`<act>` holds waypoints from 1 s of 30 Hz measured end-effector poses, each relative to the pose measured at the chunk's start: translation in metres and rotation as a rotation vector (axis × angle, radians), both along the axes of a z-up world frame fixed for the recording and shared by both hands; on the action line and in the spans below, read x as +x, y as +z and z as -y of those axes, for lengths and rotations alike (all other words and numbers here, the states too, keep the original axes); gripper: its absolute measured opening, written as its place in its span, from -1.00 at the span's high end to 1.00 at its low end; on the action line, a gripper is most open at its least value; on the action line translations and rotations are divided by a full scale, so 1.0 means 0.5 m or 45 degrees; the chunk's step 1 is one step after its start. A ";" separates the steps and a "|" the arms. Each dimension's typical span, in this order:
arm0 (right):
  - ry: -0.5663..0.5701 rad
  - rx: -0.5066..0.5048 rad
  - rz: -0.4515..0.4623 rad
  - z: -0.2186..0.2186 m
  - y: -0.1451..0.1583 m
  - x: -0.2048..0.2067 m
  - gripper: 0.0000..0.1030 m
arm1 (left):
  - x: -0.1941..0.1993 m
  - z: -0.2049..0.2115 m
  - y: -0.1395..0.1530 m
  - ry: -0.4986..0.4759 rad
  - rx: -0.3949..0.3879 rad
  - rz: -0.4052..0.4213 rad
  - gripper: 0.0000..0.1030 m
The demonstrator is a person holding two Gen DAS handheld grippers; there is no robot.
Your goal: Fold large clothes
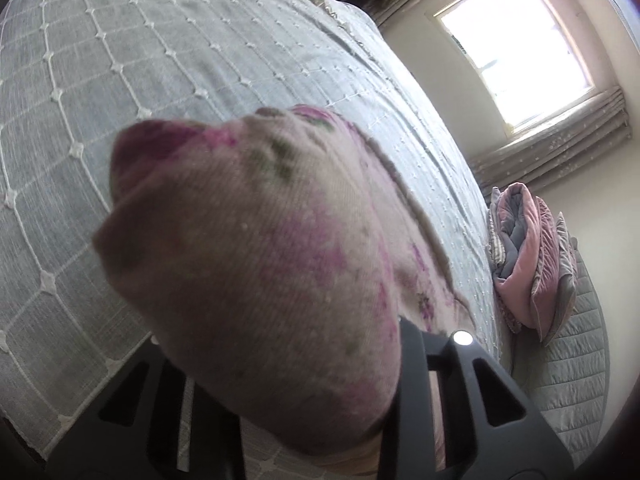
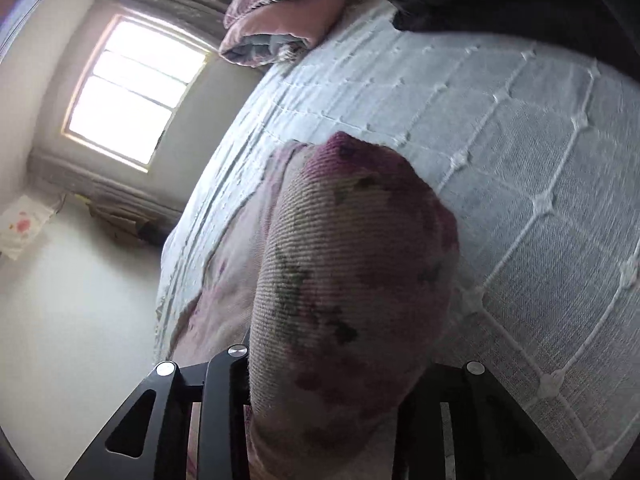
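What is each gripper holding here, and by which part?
Each holds the floral garment: the left gripper and right gripper each clamp a bunched fold of it above the bedspread. Which part cannot be told.

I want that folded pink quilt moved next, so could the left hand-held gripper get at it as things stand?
Probably not yet. The left hand-held gripper is shut on a bunch of the floral garment, so it has no free grip. The way across the grey bedspread to the pink quilt looks unobstructed.
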State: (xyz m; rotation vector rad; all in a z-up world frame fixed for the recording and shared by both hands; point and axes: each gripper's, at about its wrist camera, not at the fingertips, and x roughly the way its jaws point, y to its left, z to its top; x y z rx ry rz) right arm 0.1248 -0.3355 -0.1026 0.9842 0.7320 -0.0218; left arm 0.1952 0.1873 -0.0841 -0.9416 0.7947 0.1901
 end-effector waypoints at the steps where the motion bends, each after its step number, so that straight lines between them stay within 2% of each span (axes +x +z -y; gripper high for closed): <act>1: 0.006 -0.018 0.016 -0.002 0.011 -0.002 0.40 | 0.002 -0.004 0.006 -0.009 0.011 -0.002 0.38; 5: 0.034 -0.091 0.065 -0.012 0.052 -0.004 0.42 | 0.029 -0.017 0.045 -0.055 0.069 0.006 0.41; 10: 0.107 -0.221 0.092 -0.054 0.139 0.049 0.46 | 0.079 -0.064 0.091 -0.136 0.067 -0.012 0.44; 14: 0.205 -0.266 0.150 -0.115 0.263 0.123 0.47 | 0.123 -0.147 0.154 -0.141 0.099 0.019 0.45; 16: 0.271 -0.350 0.190 -0.182 0.339 0.174 0.48 | 0.131 -0.213 0.195 -0.109 0.113 0.045 0.46; 18: 0.342 -0.406 0.232 -0.257 0.402 0.224 0.48 | 0.121 -0.292 0.251 -0.035 0.167 0.094 0.46; 21: 0.497 -0.436 0.309 -0.404 0.485 0.318 0.48 | 0.046 -0.440 0.332 0.143 0.247 0.192 0.46; 24: 0.702 -0.360 0.438 -0.591 0.551 0.415 0.49 | -0.067 -0.560 0.390 0.336 0.356 0.288 0.46; 26: 0.842 -0.272 0.535 -0.729 0.577 0.465 0.49 | -0.150 -0.610 0.410 0.467 0.475 0.333 0.46; 28: 0.959 -0.190 0.661 -0.854 0.584 0.499 0.48 | -0.243 -0.629 0.393 0.582 0.545 0.372 0.44; 30: 1.075 -0.120 0.749 -0.968 0.563 0.533 0.45 | -0.343 -0.615 0.312 0.716 0.562 0.403 0.38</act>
